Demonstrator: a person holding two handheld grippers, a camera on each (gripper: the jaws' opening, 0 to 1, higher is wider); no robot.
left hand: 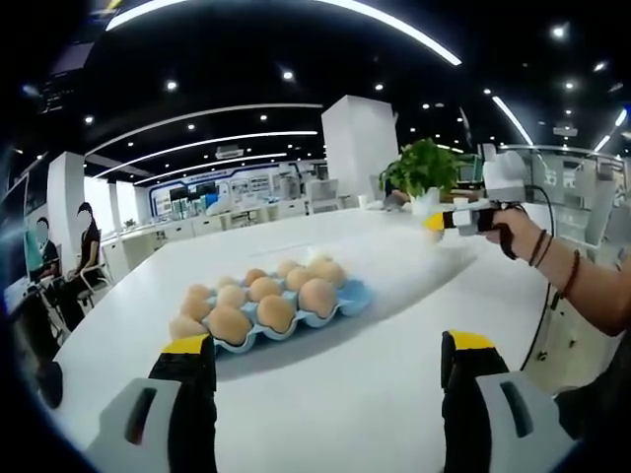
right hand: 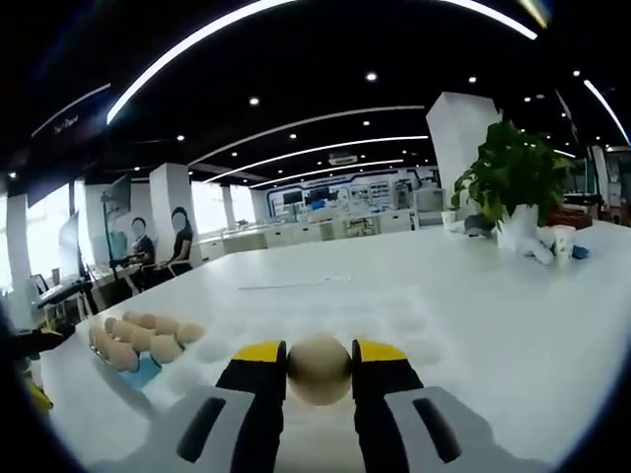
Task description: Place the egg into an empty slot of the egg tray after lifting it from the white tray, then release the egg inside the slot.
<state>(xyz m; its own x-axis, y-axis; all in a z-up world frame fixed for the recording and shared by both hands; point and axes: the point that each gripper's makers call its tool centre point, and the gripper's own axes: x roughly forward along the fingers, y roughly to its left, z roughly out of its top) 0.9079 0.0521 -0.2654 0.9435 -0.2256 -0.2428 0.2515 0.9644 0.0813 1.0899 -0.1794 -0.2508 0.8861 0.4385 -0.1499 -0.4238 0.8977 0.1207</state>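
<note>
Bright, even light falls from curved ceiling strips (right hand: 296, 30) and small spot lamps above both grippers, washing the white table (left hand: 394, 325) ahead of the jaws almost to glare. A soft shadow lies beside the egg tray (left hand: 266, 305) ahead of the left gripper. Fisheye bending curves the edges, and the far room is slightly soft.

Bare white tabletop (left hand: 335, 394) is lying open between my left jaws and the pale blue egg tray (left hand: 357, 294), whose slots are crowding with brown eggs (left hand: 264, 301). Beyond my right gripper, the white moulded tray (right hand: 325, 320) is sitting with empty hollows. A leafy green plant in a white pot (right hand: 513, 182) is standing well aside.
</note>
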